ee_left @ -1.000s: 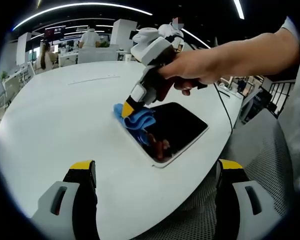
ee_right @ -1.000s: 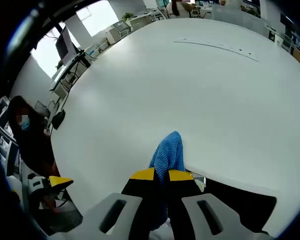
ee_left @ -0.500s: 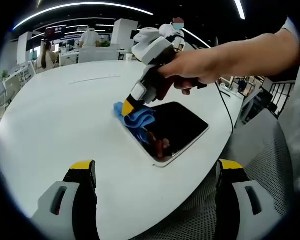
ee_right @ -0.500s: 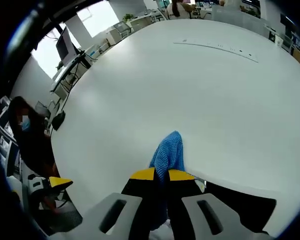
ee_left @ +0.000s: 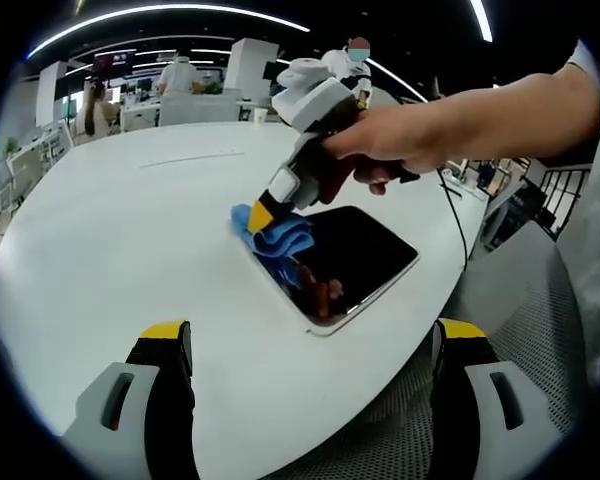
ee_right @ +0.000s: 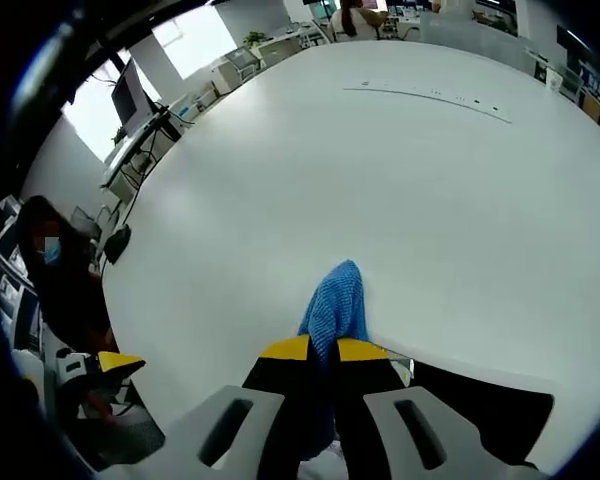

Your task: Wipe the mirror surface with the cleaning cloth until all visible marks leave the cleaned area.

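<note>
On the round white table, near its edge, a dark rectangular mirror with a pale frame is laid flat. At the mirror's far corner, in the left gripper view, a crumpled blue cleaning cloth is pressed against the glass and overhangs the frame onto the tabletop. The cloth is pinched between the yellow-tipped jaws of the right gripper, which is held from the right by a person's hand. A reddish reflection is seen in the glass just below the cloth; marks on the surface cannot be made out at this size.

From the right gripper view, the right gripper's jaws are seen closed tight on the blue cloth, a fold of it standing up beyond the tips, with the mirror's corner just beside them.

The left gripper is held wide apart with nothing between its jaws, hovering short of the mirror over the table edge.
</note>
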